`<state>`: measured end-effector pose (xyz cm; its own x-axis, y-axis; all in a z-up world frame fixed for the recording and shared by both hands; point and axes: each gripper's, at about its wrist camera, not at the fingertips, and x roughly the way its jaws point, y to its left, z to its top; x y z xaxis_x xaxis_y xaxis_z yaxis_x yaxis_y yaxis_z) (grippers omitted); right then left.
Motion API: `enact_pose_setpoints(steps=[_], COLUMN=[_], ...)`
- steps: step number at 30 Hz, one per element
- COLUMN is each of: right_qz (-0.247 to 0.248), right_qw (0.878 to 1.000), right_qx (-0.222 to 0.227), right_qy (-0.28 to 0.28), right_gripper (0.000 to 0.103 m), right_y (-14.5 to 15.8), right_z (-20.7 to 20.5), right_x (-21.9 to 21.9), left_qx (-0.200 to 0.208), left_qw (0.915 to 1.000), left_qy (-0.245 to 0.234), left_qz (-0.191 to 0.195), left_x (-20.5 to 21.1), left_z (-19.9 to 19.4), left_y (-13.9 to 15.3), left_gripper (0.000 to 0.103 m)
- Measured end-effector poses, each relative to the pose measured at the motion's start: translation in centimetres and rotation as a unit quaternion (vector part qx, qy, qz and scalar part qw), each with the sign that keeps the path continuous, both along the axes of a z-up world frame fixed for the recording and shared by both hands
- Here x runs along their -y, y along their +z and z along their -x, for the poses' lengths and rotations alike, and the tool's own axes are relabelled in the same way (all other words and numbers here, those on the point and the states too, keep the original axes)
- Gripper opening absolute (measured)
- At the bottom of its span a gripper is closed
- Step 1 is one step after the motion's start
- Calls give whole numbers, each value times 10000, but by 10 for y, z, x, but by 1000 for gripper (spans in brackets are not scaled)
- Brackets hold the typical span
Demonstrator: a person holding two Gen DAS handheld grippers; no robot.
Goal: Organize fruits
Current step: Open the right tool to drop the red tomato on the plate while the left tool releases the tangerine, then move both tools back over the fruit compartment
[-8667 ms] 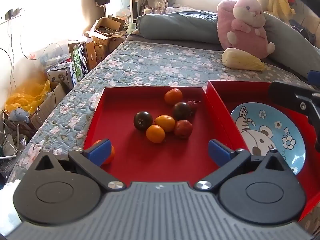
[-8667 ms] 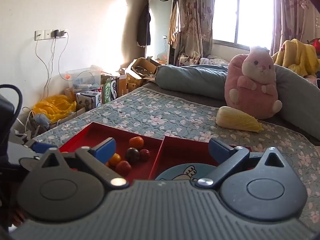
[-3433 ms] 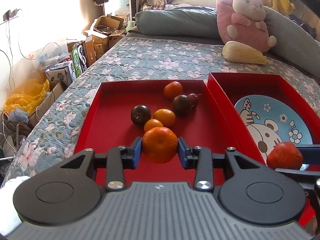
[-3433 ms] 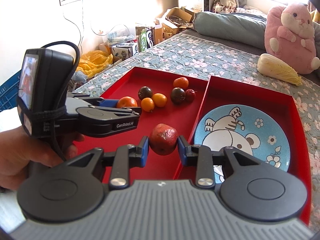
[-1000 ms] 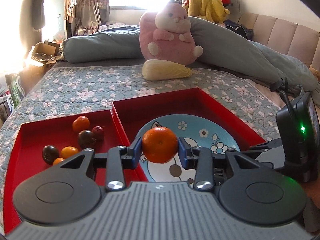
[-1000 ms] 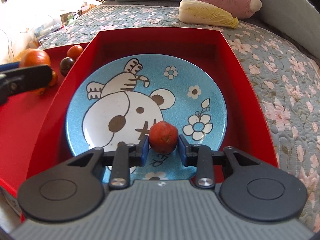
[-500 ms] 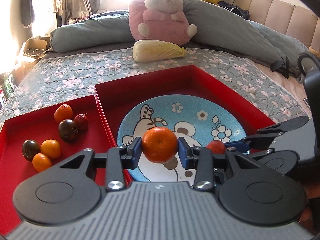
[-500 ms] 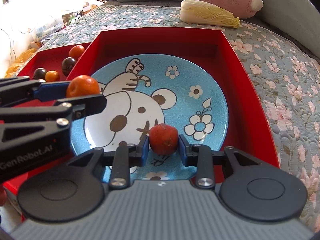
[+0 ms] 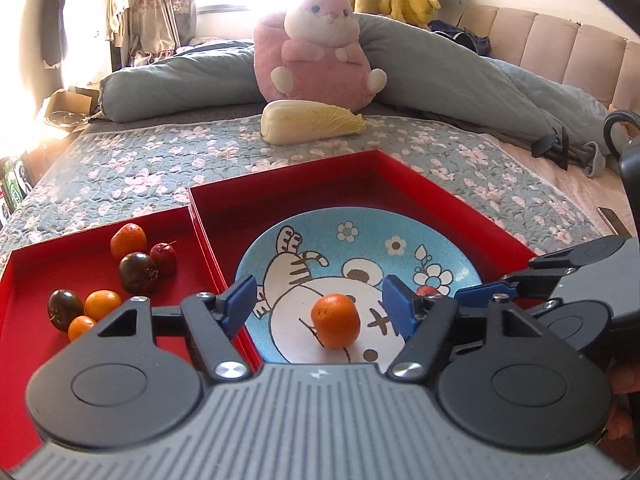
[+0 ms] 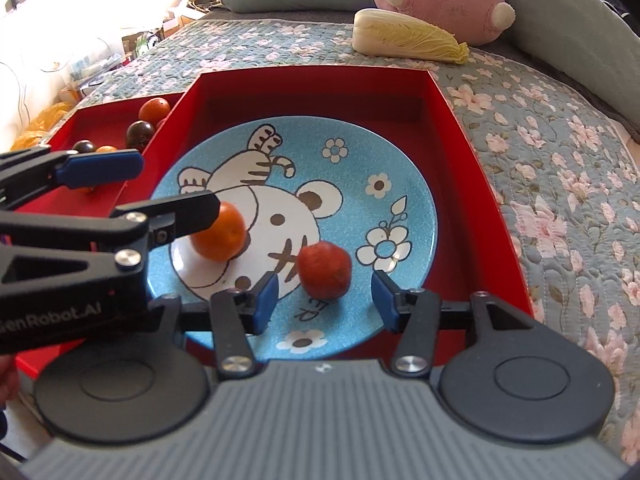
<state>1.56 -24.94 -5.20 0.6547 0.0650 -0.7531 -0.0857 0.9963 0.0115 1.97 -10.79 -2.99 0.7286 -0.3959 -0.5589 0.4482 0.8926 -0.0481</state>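
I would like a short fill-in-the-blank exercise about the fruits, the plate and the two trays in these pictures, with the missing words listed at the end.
1. The orange and the red fruit both lie on the blue ____.
2. The plate sits inside the ____ of the two red trays.
3. The left red tray holds ____ small fruits.
4. On the bed beyond the trays, a pale cabbage lies in front of a ____ plush toy.

Missing words: plate; right; six; pink
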Motion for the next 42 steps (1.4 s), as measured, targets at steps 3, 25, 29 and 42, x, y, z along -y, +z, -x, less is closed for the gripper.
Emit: enact_pose_setpoints(steps=[3, 25, 29, 42], right_qz=[-31, 41, 45, -89], right_qw=[10000, 9994, 9991, 9954], right_qx=[27, 324, 371, 765], right_qy=[-9, 130, 199, 565], right_gripper=[55, 55, 55, 55], right_y=[3, 30, 34, 45], right_z=[2, 11, 10, 5], right_x=[0, -22, -29, -69], left_qx=[43, 277, 293, 30], left_qw=[9999, 9967, 9960, 9856], left_qy=[-68, 241, 461, 1677], left_qz=[140, 720, 703, 212], left_x=[-4, -54, -68, -126], left_z=[5, 32, 33, 23], left_y=[5, 38, 39, 28], left_gripper=[74, 74, 74, 74])
